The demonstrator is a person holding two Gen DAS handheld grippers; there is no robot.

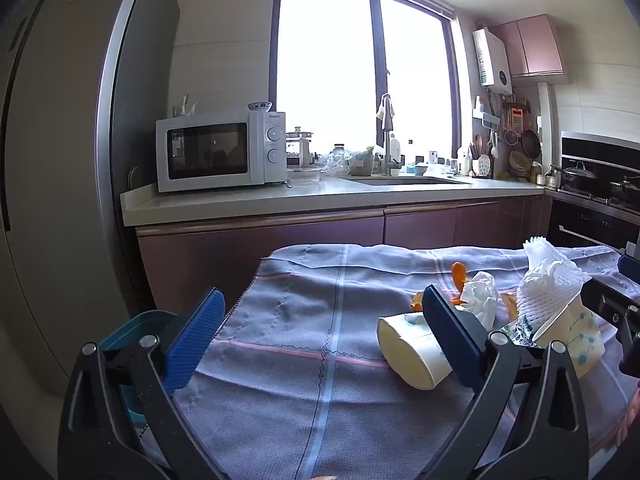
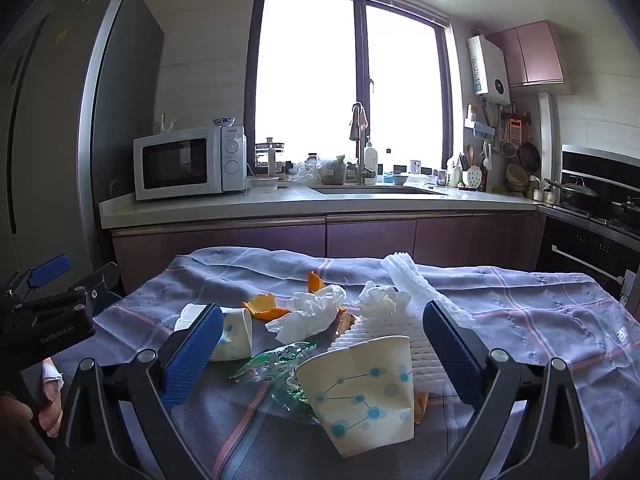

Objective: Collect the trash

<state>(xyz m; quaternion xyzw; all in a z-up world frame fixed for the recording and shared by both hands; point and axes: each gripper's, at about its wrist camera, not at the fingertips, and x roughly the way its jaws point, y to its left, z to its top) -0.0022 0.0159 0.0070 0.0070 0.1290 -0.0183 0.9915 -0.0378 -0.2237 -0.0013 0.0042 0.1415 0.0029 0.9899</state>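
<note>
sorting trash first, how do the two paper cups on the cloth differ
The near cup is crushed and creased, its rim bent; the far cup keeps its round shape. The near cup sits between the open right tongs; the far cup lies on its side by the orange peel. Both are cream paper with a blue print.

Both wrist views low over the near edge of the cloth-covered table (image 1: 280, 320), facing the window (image 2: 348, 80), right view nearer the shared trash pile.
</note>
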